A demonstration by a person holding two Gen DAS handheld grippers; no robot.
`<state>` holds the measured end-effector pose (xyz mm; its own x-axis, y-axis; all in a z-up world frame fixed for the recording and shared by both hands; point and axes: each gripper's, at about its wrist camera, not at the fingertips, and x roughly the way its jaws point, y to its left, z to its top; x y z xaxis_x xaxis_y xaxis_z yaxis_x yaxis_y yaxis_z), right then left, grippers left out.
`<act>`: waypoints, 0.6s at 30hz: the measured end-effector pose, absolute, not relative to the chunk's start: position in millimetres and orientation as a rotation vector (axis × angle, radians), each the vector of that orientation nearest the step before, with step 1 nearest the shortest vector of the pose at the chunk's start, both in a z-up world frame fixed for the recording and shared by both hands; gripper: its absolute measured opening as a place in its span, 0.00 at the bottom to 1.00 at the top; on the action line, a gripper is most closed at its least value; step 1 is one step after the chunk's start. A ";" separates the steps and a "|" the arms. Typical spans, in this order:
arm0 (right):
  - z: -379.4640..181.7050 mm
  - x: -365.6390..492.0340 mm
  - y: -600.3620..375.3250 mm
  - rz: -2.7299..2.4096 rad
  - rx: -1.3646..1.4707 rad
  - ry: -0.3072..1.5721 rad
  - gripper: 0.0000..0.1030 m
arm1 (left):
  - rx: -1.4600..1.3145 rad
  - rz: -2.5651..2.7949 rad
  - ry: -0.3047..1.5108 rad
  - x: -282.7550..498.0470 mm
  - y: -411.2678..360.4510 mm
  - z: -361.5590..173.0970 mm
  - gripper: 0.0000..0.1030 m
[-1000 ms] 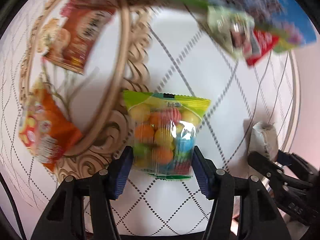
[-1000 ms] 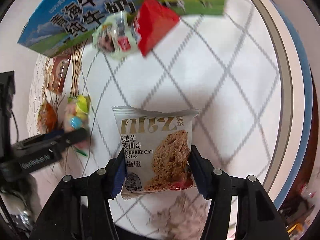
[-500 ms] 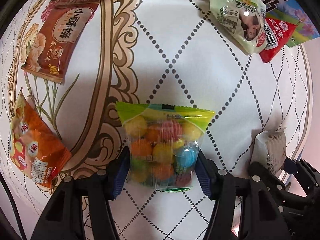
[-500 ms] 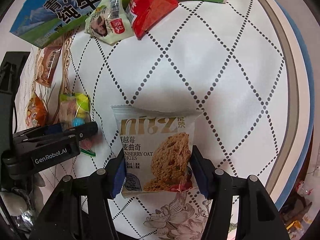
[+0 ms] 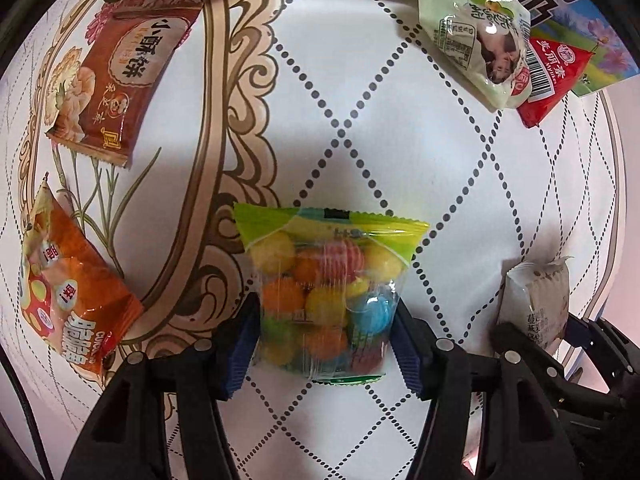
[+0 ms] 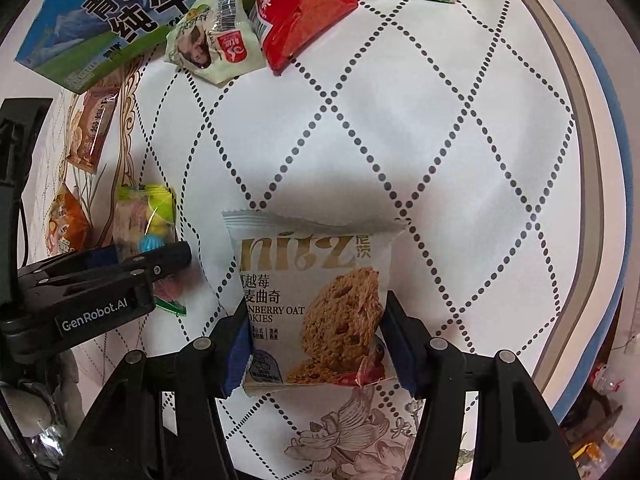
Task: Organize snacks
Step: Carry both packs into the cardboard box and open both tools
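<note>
Left tongs [image 5: 324,344]: my blue pads squeeze the candy bag [image 5: 326,296] at both lower sides, top sticking out past the tips.
Right tongs [image 6: 316,350]: clamped on the cookie pack [image 6: 316,304] the same way, low on its sides.
Both packs: right over the tablecloth [image 6: 400,120], touching or not, can't tell.
Side by side: candy bag [image 6: 146,224] sits left of my cookies.

Domestic dining setting: round surface [image 6: 472,128] wearing a white cloth with dotted diamond and floral print; a milk carton box [image 6: 120,12] lying along its far edge; small packaged snacks [image 5: 116,84] sitting scattered across it.
</note>
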<state>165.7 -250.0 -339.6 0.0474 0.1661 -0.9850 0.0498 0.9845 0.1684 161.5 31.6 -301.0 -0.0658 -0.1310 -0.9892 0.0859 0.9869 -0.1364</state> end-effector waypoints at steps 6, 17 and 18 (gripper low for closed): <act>-335.4 161.6 -245.1 0.095 0.136 1.498 0.59 | -0.049 -0.162 1.606 158.4 32.5 -288.2 0.51; -297.4 152.8 -245.9 0.086 0.175 1.392 0.59 | -0.065 -0.219 1.541 140.2 39.3 -237.5 0.46; -289.9 152.9 -246.5 0.093 0.187 1.380 0.59 | -0.071 -0.228 1.524 140.6 40.4 -228.1 0.46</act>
